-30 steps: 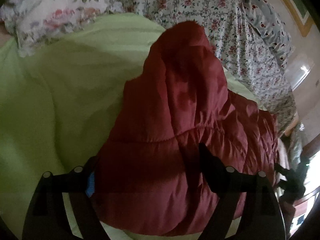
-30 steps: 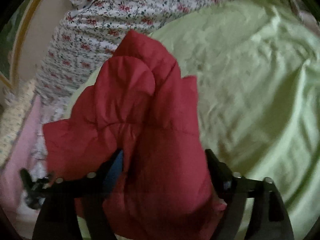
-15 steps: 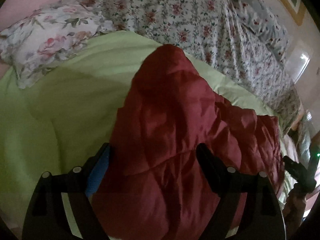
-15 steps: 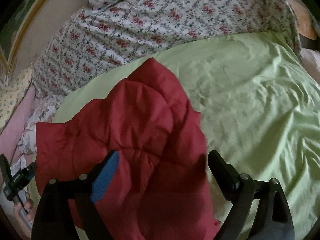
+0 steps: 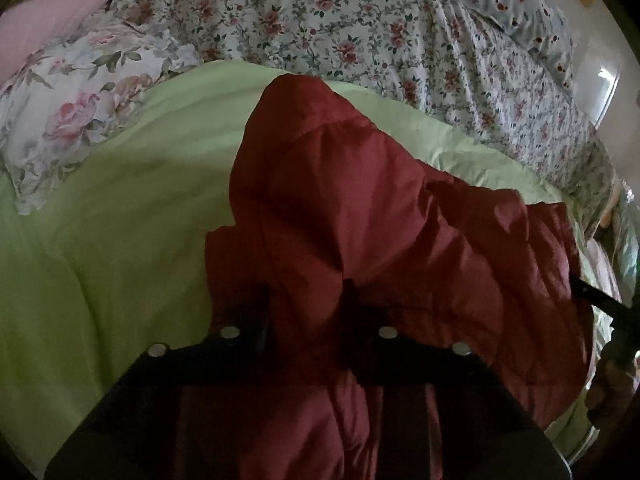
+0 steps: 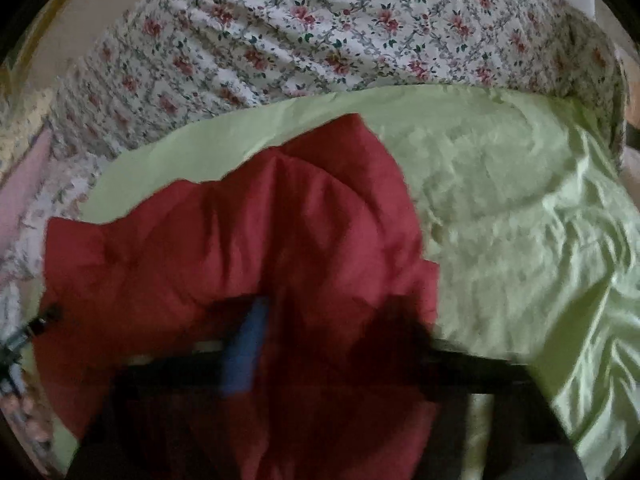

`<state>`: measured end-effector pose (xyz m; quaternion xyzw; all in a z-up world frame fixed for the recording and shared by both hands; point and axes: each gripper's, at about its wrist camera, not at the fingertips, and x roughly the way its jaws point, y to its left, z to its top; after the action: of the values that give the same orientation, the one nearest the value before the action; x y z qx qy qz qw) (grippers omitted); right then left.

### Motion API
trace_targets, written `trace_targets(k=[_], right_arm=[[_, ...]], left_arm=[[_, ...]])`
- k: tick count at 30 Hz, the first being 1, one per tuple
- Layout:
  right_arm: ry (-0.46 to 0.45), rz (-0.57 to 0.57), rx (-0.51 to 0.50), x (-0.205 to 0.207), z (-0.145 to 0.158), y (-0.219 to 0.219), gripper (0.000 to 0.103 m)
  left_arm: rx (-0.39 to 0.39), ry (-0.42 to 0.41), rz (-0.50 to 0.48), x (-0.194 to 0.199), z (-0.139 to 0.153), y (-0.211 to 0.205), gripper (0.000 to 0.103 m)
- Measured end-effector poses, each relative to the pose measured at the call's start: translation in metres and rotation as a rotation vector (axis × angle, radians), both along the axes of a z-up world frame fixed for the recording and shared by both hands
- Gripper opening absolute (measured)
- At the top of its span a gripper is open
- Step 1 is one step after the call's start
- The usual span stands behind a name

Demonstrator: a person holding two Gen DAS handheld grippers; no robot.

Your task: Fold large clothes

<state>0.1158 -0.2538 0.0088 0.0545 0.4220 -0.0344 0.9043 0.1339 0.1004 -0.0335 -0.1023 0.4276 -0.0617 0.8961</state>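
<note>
Nearest the lens, the left claw (image 5: 306, 304) has its two fingers drawn close together with a ridge of the red puffer jacket (image 5: 360, 232) pinched between them, and the right claw (image 6: 320, 328) — blurred and in shadow — also seems narrowed onto a bunch of the same padded fabric. The jacket lies rumpled on the green sheet (image 5: 100, 220) of the bed, light, soft and springy with a slick shell, so it is best gripped deep at a quilted seam or hem. Beyond lie the floral bedcover (image 5: 360, 20) and a rose-print pillow (image 5: 76, 112).
</note>
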Motion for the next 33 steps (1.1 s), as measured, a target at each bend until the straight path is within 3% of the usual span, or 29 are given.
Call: trace_targets(k=[3, 6, 11, 15, 21, 33], right_arm=[[-0.023, 0.004, 0.0, -0.001, 0.004, -0.002, 0.022], [-0.058, 0.005, -0.004, 0.0, 0.014, -0.002, 0.019], [-0.094, -0.026, 0.017, 0.019, 0.027, -0.013, 0.018], [-0.048, -0.05, 0.011, 0.04, 0.01, -0.019, 0.018], [-0.02, -0.089, 0.052, 0.044, -0.019, -0.032, 0.021], [-0.03, -0.119, 0.104, 0.043, -0.028, -0.04, 0.024]], left_arm=[[-0.015, -0.006, -0.001, 0.005, 0.003, 0.001, 0.023], [-0.039, -0.018, 0.002, 0.016, 0.011, 0.001, 0.022], [-0.078, -0.019, 0.016, 0.046, 0.014, 0.004, 0.022], [-0.056, 0.039, 0.035, 0.063, -0.011, 0.002, 0.022], [-0.026, 0.043, 0.042, 0.063, -0.023, -0.001, 0.022], [-0.005, 0.052, 0.045, 0.065, -0.022, -0.003, 0.028]])
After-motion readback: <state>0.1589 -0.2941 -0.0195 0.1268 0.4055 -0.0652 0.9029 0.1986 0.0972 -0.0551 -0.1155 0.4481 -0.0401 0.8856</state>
